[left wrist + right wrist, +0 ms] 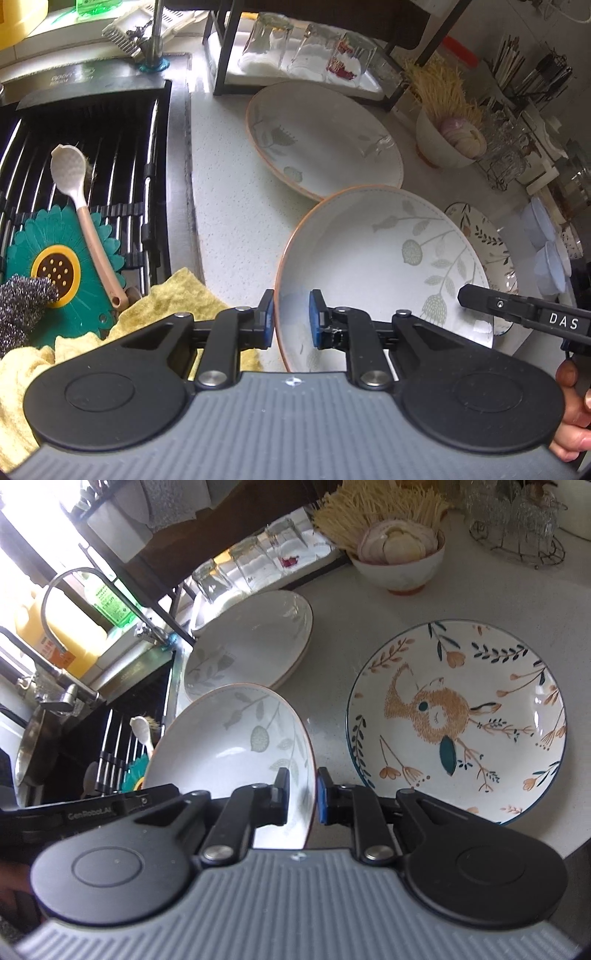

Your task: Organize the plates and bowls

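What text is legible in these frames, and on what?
"DAS": white label on the black right gripper arm.
"GenRobot.AI": print on the black left gripper body.
Green bottle label, yellow jug label, dark sink-edge panel marking: too blurred or small to read.

Ahead of the jaws and to their left, a bare strip of desk (229, 206) runs between the sink rack (92, 147) and the stacked plates (325, 140). Straight ahead those plates and the glass shelf (303, 55) block the way. To the right stands the squirrel plate (458, 720), with the noodle bowl (399, 561) beyond.
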